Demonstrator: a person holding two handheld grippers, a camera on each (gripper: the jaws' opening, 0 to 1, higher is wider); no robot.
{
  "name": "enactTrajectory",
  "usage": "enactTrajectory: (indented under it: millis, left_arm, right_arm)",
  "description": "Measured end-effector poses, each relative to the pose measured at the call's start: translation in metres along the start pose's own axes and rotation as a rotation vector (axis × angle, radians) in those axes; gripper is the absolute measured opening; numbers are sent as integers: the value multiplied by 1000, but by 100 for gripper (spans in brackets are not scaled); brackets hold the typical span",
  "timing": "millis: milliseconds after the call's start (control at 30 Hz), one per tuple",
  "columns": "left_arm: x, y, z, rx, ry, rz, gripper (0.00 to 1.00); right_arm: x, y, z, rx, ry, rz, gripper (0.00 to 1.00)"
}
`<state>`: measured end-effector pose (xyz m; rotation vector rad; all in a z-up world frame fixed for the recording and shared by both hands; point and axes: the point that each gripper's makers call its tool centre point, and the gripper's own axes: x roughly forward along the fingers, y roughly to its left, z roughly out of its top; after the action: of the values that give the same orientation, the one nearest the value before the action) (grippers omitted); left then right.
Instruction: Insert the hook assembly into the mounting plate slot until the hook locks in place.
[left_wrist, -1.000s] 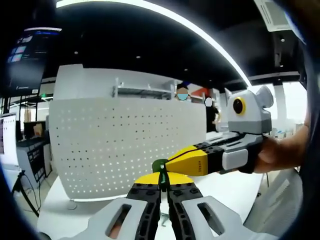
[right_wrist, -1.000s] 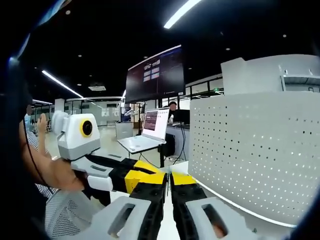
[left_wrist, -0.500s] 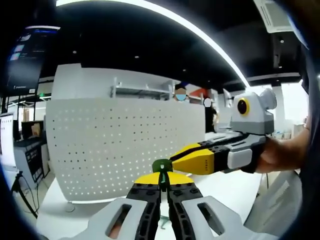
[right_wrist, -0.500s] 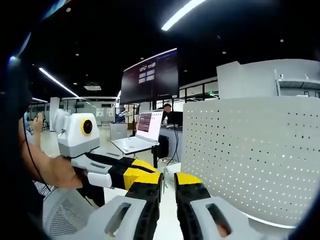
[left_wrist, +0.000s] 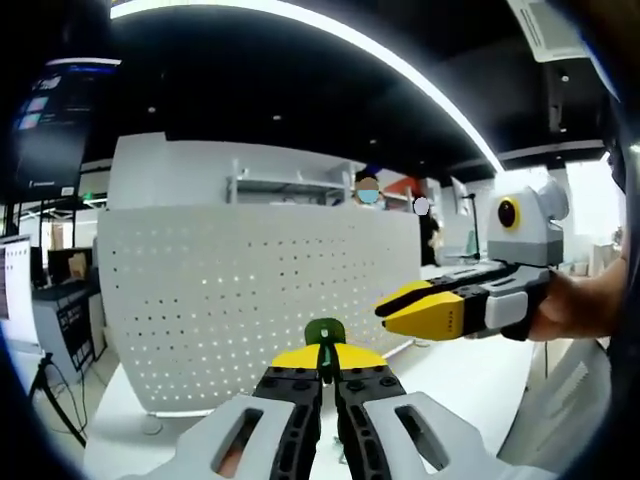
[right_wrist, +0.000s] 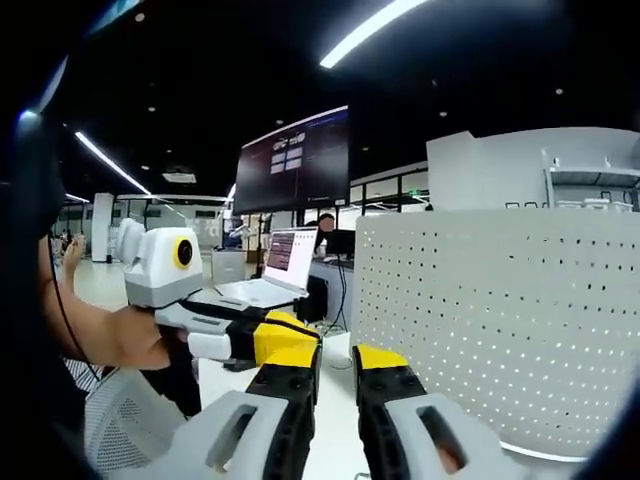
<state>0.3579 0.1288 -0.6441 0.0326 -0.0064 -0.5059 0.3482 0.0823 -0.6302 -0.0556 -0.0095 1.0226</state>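
An office: white pegboard (left_wrist: 255, 300) ahead. Left gripper (left_wrist: 327, 372) clenches the green hook (left_wrist: 325, 335); right gripper (right_wrist: 335, 362) is released, empty. Hook could twist, missing its slot.

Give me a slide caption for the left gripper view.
Left gripper shut on a green hook before the white pegboard; right gripper open alongside.

right gripper (right_wrist: 335, 372) jaws parted, empty | left gripper (right_wrist: 262, 338) beside | perforated white panel (right_wrist: 500, 320) right
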Motion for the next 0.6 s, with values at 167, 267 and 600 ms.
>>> enactTrajectory:
  millis: [167,267,600]
  left_arm:
    - [0,15,6,8,-8,34,3]
    - [0,24,13,12,-16,58,3]
    - [5,49,34,18,-52,130,3]
  right_arm:
    - [-6,-5,6,-19,-8,-18,14]
    - [-9,-9,9,-27,-12,-30,15]
    - [-23,-25,14,-52,-4,-82,18]
